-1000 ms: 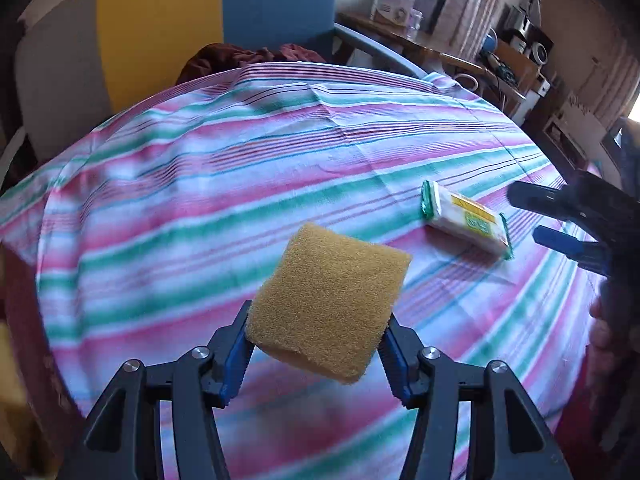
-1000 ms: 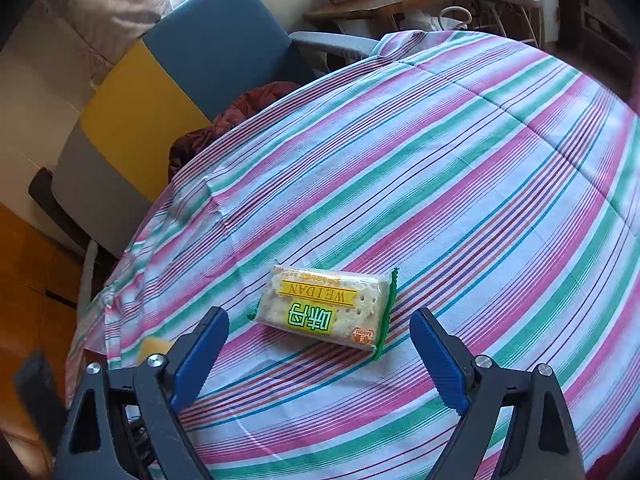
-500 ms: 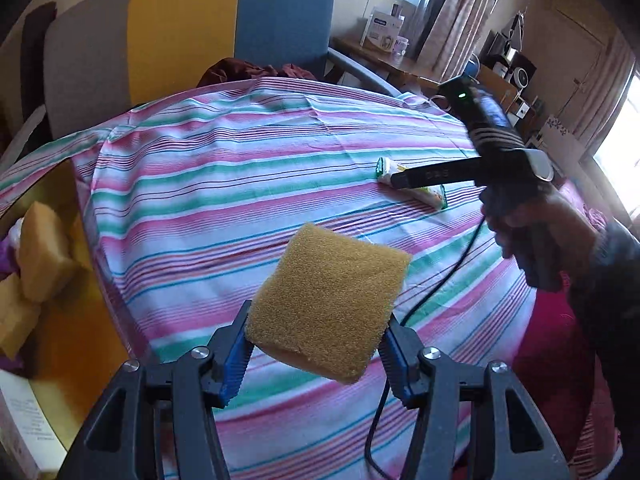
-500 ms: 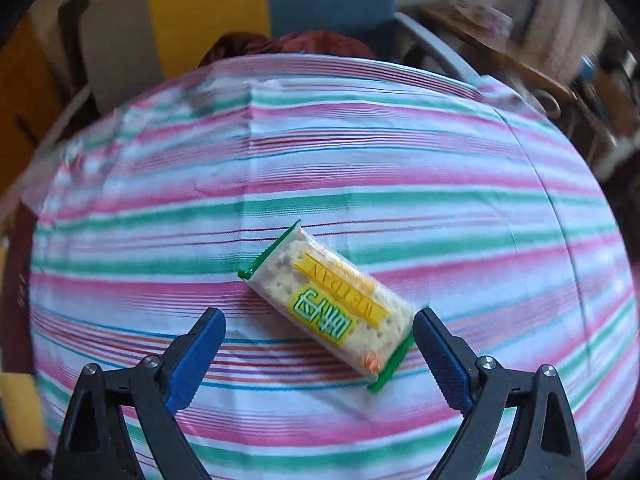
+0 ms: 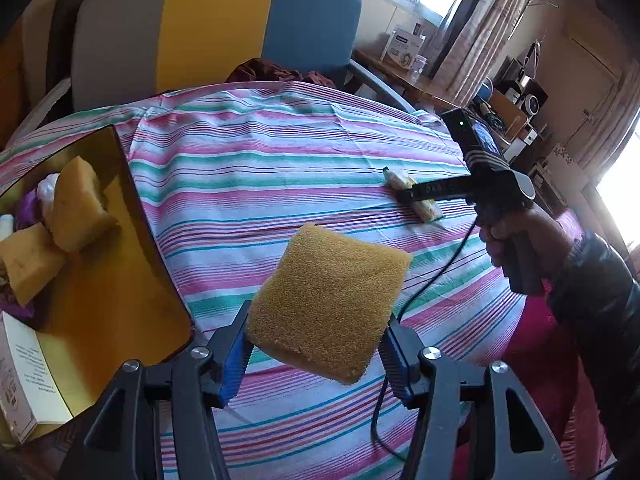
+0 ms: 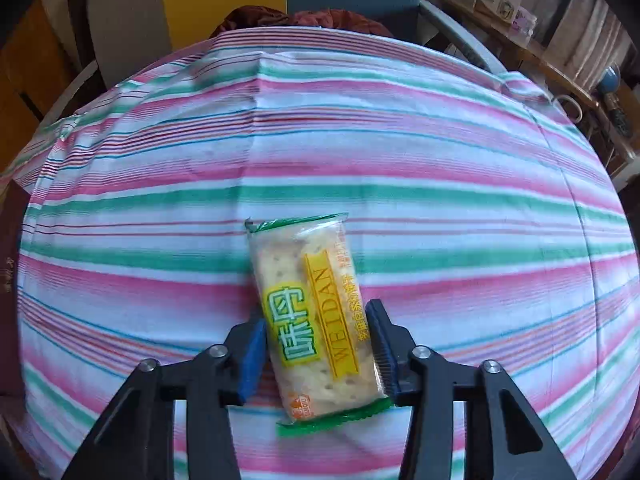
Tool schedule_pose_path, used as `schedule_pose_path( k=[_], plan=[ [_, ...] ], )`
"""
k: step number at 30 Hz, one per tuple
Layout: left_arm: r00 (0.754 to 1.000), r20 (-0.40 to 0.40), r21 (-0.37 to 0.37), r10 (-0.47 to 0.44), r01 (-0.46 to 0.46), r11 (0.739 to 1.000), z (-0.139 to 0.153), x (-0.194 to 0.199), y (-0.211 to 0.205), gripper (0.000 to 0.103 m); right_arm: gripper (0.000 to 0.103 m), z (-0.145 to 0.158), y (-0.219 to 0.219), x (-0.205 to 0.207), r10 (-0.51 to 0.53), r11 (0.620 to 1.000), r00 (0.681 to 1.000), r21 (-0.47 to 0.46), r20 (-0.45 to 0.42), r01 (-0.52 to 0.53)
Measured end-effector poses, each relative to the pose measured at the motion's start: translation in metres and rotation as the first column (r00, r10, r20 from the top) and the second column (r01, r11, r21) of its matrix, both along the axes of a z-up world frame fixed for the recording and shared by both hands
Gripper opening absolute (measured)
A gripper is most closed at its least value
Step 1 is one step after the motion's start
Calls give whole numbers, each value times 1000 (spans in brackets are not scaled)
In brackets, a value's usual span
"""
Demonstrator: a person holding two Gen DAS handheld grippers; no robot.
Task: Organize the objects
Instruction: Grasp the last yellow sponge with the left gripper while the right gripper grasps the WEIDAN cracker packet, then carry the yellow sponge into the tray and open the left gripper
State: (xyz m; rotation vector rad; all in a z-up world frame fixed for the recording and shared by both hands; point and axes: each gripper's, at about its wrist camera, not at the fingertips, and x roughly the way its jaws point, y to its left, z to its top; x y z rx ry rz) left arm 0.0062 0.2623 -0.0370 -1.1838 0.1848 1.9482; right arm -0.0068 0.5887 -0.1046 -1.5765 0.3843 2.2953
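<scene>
1. Gripping a yellow sponge [image 5: 328, 304], the left claw [image 5: 314, 346] has its blue pads pressed against the sponge's two sides; the sponge is held clear above the striped cloth [image 5: 256, 184] covering the desk.
2. The left wrist view places this sponge over the near part of the desk, close to its left edge.
3. An amber tray [image 5: 116, 304] lies beside the left edge of the desk. It contains two more sponges [image 5: 74, 206], a white box [image 5: 20, 376] at its near corner, and some purple and white items too small to identify.
4. The right claw [image 6: 318, 344] straddles a cracker packet [image 6: 316, 316] lying flat on the striped cloth [image 6: 440, 168]. Both blue pads sit at the packet's long sides, touching or just beside the wrapper; whether they are actually clamped on it cannot be told.
5. The cracker packet has a clear wrapper with green end seals and a yellow band reading "WEIDAN". Its long axis runs along the claw fingers.
6. In the left wrist view, the right claw [image 5: 416, 196] is held by a hand [image 5: 516, 240] over the far right part of the desk, covering most of the packet [image 5: 430, 210].
7. A grey, yellow and blue chair [image 5: 216, 28] stands behind the far edge of the desk.
</scene>
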Motion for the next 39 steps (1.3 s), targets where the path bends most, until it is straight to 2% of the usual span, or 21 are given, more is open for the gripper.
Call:
schedule_pose_path(
  k=[3,6,8,13,17,21,24,26,31,35,39],
  plan=[
    [1000,-3,2,19,-19,1000,0,1,-10,58,47,-1,-30,5,38,999,999,15,17,-38],
    [999,-12,5,36,-36,999,2,4,-22,58,48,-1,-51,8,55,998,998,-15,20,-55],
    [998,-23,9,52,-52,999,3,7,-31,58,49,-2,-64,11,72,997,997,23,22,-72],
    [994,-37,29,107,-106,994,7,9,-59,58,49,-3,-64,22,50,998,998,28,-25,-49],
    [982,-42,58,185,-183,981,15,2,-90,58,48,-3,-68,27,66,995,997,78,-37,-63],
    [949,-40,84,313,-309,947,22,-18,-133,58,48,-3,-74,32,67,993,997,98,-42,-63],
    [902,-15,91,431,-428,899,23,-36,-174,58,48,-1,-76,34,67,992,997,106,-44,-62],
    [882,11,93,471,-470,878,22,-46,-188,58,48,0,-84,28,68,992,997,113,-43,-63],
    [876,99,111,473,-482,869,14,-61,-186,58,48,3,-89,30,73,990,997,121,-41,-67],
    [876,79,49,475,-479,876,2,-72,-167,58,48,6,-93,33,74,990,996,122,-40,-69],
    [867,76,-2,493,-494,869,-14,-83,-157,58,48,1,-90,26,76,990,996,122,-38,-71]
  ],
)
